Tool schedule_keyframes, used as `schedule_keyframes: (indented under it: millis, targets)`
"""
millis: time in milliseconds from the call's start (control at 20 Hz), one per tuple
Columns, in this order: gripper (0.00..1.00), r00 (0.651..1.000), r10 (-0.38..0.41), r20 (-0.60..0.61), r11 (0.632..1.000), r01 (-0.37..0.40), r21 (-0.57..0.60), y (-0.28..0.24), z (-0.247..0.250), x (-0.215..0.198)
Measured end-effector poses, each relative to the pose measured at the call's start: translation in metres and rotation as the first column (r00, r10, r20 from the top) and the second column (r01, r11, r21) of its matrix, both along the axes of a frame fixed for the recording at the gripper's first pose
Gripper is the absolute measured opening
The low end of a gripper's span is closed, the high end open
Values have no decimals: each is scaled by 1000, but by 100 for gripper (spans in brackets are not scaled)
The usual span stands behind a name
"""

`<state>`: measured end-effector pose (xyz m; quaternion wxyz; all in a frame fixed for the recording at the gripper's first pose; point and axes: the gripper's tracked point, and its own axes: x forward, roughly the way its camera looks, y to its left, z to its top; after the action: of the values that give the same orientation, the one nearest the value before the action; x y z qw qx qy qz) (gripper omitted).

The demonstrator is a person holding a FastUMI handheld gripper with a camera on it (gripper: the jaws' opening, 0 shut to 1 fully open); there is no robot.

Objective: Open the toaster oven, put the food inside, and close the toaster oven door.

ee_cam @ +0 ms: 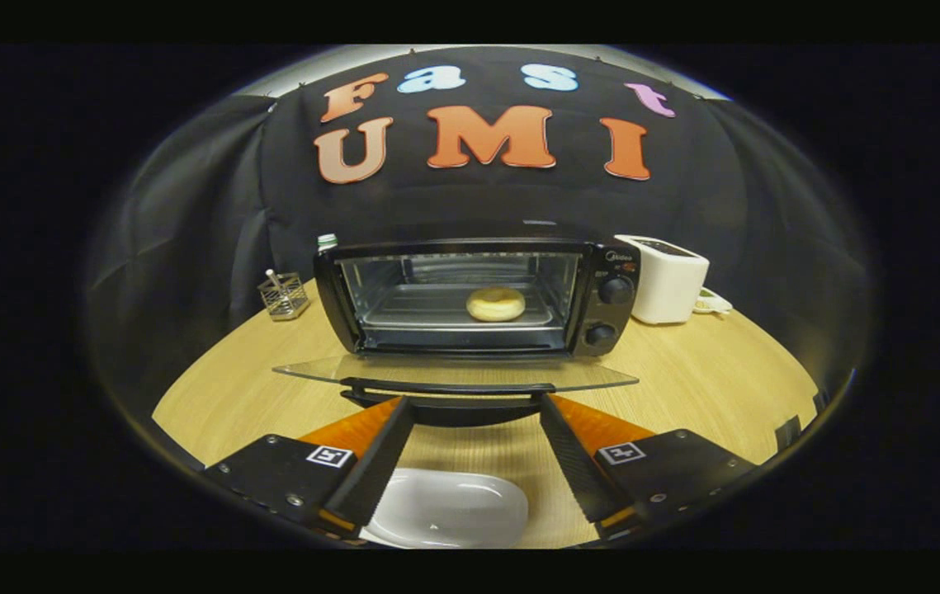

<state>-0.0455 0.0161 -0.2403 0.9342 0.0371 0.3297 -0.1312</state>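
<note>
The hand-held gripper is showing two long flat jaws with finely ribbed inner faces, standing apart with nothing pressed between them. Behind each jaw a flat black mounting plate is spreading outward, dotted with small silver screws along its edges. Each plate is carrying a small square white tag printed with a black block pattern, sitting near the jaw's base. The plates' corners are looking rounded.

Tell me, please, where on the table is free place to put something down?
Bare wood lies on either side of the open oven door: between wire basket and open gripper, and before the white toaster. Crowded: door handle at the fingertips, white dish between the fingers.
</note>
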Motion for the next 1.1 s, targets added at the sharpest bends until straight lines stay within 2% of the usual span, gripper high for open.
schedule_keyframes:
  millis: [350,650,800,900,1100]
  targets:
    - [92,991,28,133,998,-20,-66,-7,42,55]
    - [92,993,31,116,988,-12,-155,-33,45,100]
    - [92,991,29,134,986,-6,-164,-35,39,113]
    - [92,984,49,172,986,-20,-168,-29,37,122]
    - [92,960,58,273,977,1,-212,-31,56,121]
